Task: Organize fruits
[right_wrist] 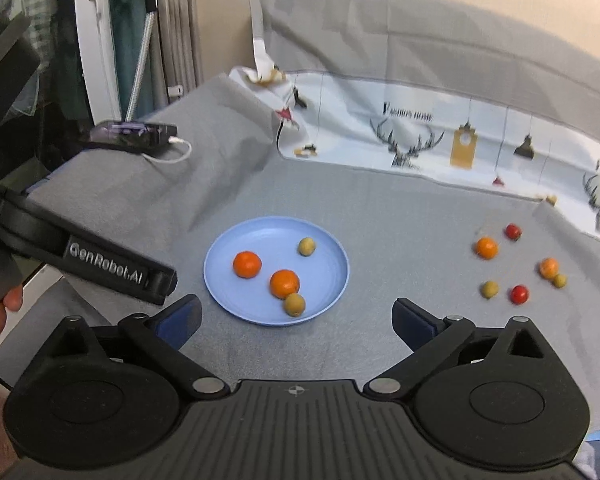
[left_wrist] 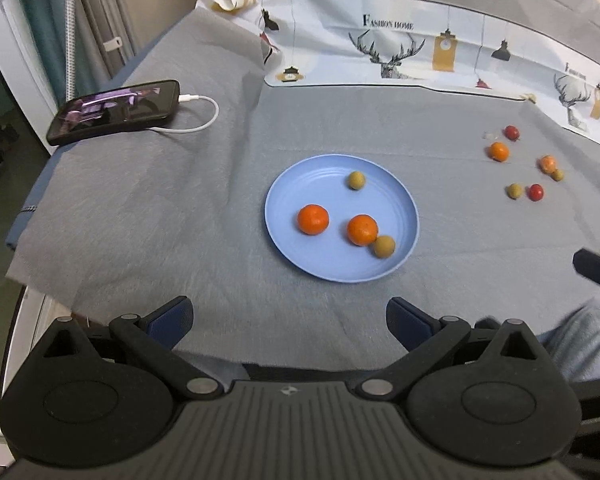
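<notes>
1. The grey cloth [left_wrist: 148, 216] spreads out ahead of both pairs of my fingers, soft and wrinkled, so I judge that round fruit could roll on it when nudged.
2. The blue plate [left_wrist: 300, 184] lies straight ahead of my left gripper [left_wrist: 288, 320], whose fingers are spread wide and hold nothing. From my right gripper [right_wrist: 296, 320], also spread wide and empty, the plate sits ahead and slightly left.
3. On the plate are two oranges [left_wrist: 313, 219], one touching a small green fruit [left_wrist: 383, 246]; another green one lies apart near the far rim.
4. The loose fruit [right_wrist: 486, 248] lies on the cloth ahead and to the right of my right fingers, well apart from the plate: two oranges, two red ones, two green ones.
5. An orange looks light and firm with a slightly yielding peel; I would close on its widest middle from above.
6. The red and green ones look smooth and slippery, perhaps easily bruised, so a gentle, centred pinch seems best.
</notes>
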Motion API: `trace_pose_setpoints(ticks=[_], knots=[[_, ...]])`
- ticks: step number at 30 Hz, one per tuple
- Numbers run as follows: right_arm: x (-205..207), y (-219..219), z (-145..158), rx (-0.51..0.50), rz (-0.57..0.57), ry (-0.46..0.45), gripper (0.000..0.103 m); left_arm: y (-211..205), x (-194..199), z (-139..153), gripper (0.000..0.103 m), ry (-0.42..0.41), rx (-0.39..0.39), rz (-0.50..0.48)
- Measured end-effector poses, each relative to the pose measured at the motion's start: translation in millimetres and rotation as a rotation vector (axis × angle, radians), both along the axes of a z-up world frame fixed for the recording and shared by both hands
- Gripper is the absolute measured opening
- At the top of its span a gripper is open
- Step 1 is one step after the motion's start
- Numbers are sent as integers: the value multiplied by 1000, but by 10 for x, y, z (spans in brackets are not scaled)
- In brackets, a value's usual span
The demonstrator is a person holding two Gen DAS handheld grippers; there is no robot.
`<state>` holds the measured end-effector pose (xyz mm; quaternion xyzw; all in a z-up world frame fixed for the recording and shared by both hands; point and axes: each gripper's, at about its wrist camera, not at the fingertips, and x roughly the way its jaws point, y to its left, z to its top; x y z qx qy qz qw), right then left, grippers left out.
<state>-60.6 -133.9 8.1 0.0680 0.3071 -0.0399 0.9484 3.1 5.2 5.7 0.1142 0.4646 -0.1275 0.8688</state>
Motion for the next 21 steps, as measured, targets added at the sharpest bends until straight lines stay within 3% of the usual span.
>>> trace_pose_setpoints(ticks=[10,21], knots=[[-401,137,199,-39,-8,-85,102,139,-440,265,103,-92,-27,8],[-470,177,226,-52,-20,-102,102,175,-542,290,103,-121,-13,9]])
